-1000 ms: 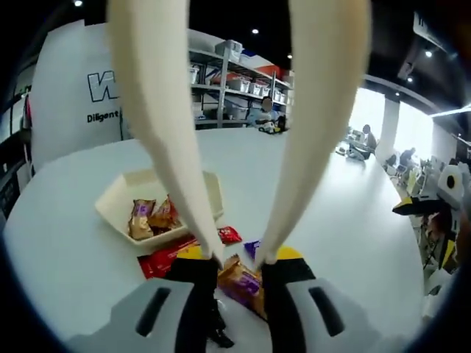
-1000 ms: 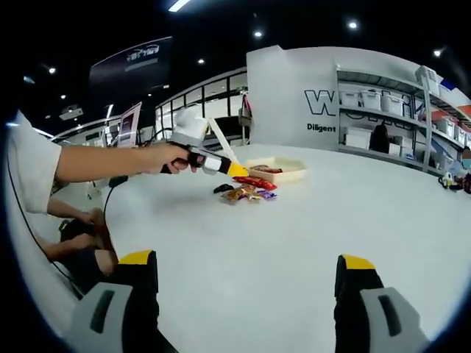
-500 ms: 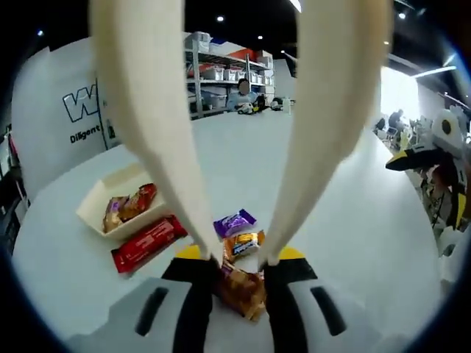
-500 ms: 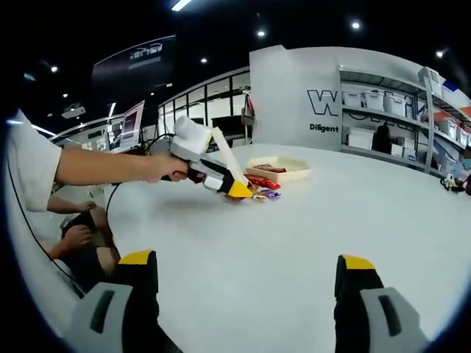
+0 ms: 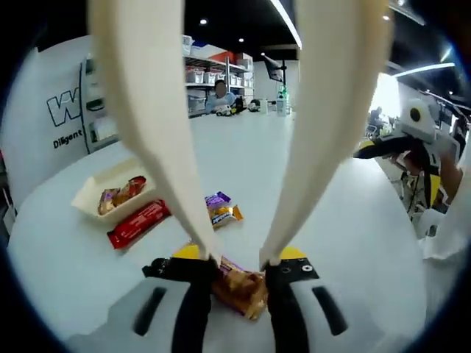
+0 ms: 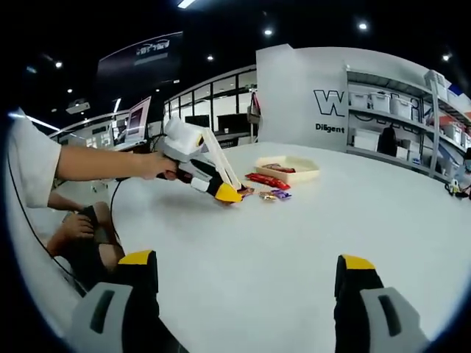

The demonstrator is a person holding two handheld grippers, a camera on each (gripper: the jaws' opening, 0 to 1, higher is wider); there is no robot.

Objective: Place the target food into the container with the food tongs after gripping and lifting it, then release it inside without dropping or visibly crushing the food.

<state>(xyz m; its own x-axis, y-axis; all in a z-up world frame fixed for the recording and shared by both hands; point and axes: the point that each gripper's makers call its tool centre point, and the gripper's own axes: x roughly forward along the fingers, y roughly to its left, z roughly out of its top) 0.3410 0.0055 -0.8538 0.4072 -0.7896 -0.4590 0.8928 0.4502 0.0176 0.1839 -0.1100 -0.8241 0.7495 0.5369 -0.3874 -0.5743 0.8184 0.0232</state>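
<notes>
Cream food tongs (image 5: 158,147) ride on my left gripper (image 5: 238,262), their tips converging at its black, yellow-tipped jaws. An orange snack packet (image 5: 239,288) is pinched between them. In the right gripper view, a person's hand holds the left gripper (image 6: 229,194) low over the white table, left of the other snacks. The cream container (image 5: 94,193) holds snack packets (image 5: 121,194) and appears as a shallow tray (image 6: 298,170) farther back. My right gripper (image 6: 248,273) stands open over bare table, well short of the food.
A red bar (image 5: 138,223) lies beside the container. A purple and an orange packet (image 5: 221,209) lie between it and my left gripper. The white table (image 6: 353,220) spreads wide around them. Shelving with bins lines the back wall.
My left gripper has drawn back from the container and the pile of snacks, carrying the orange packet between the tong tips. The right gripper has stayed open and barely moved.
</notes>
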